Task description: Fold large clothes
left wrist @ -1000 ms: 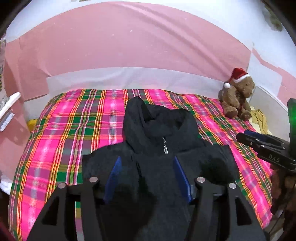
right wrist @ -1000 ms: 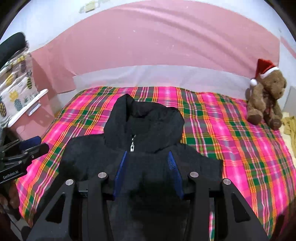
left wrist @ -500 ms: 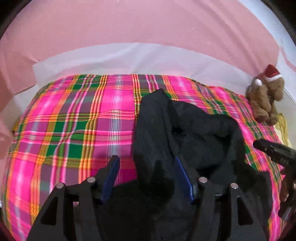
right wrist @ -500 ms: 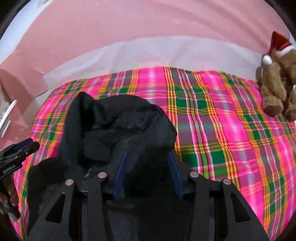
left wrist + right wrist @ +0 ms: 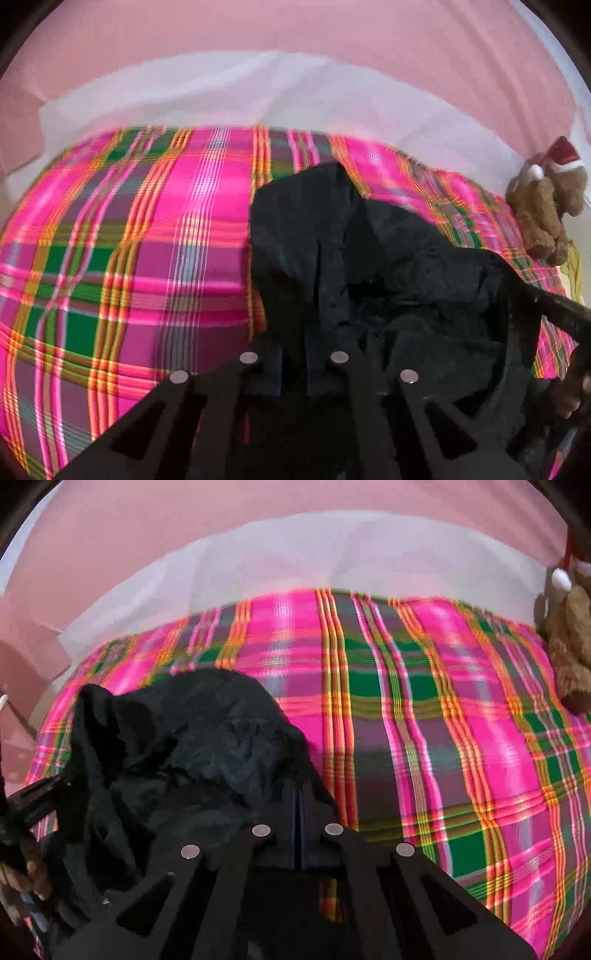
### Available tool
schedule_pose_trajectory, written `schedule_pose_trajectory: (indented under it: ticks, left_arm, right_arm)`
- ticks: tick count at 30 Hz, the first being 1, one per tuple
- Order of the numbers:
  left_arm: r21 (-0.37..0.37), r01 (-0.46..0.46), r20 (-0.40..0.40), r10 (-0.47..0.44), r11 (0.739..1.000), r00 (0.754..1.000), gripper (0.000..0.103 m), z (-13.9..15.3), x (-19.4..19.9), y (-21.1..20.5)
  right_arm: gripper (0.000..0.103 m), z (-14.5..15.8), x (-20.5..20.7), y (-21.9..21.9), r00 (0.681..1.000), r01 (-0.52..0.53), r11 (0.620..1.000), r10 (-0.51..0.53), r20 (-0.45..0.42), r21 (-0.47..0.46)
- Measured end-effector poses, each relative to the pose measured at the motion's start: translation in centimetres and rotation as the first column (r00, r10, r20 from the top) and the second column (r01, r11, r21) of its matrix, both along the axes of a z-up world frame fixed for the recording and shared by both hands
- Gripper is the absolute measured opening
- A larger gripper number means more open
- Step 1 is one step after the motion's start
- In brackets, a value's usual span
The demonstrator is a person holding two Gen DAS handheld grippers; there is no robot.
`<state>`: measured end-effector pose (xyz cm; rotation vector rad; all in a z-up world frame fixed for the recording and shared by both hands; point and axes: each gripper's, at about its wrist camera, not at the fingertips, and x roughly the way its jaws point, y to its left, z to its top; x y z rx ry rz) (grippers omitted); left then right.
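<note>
The black jacket (image 5: 388, 280) lies bunched on the near part of the plaid bedspread (image 5: 129, 258), hood toward the far wall — no neat fold shows yet, so most of the task seems left. The left gripper (image 5: 299, 354) is pressed together on jacket cloth. The right gripper (image 5: 298, 823) is pressed together at the jacket's right edge — whether cloth is caught there cannot be told.

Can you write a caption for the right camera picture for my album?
Right tool shut on a black jacket lying on a pink plaid bedspread, teddy bear watching.
</note>
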<state>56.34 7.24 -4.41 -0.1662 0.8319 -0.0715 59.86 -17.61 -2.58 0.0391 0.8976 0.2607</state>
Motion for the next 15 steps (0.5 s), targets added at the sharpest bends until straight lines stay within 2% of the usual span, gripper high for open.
schedule_pose_trajectory:
  ticks: [4, 9, 12, 15]
  left_arm:
    - [-0.049, 0.019, 0.092, -0.014, 0.999, 0.996, 0.007, 3.7, -3.9, 0.0]
    - [-0.105, 0.051, 0.192, -0.03, 0.993, 0.981, 0.007, 7.8, -10.8, 0.4]
    - [-0.149, 0.059, 0.23, -0.023, 0.987, 0.973, 0.007, 9.0, -15.1, 1.3]
    - [-0.163, 0.061, 0.242, -0.02, 0.985, 0.97, 0.007, 9.1, -19.0, 1.8]
  right_arm:
    - [0.0, 3.2, -3.0, -1.0, 0.997, -0.01, 0.998, 0.006, 0.073, 0.059]
    - [0.0, 8.0, -9.9, -2.8, 0.984, -0.039, 0.99, 0.015, 0.178, 0.135]
    - [0.0, 9.5, -14.2, -3.8, 0.977, -0.052, 0.984, 0.015, 0.215, 0.171]
    - [0.0, 9.7, -18.4, -4.9, 0.974, -0.051, 0.978, 0.005, 0.224, 0.202]
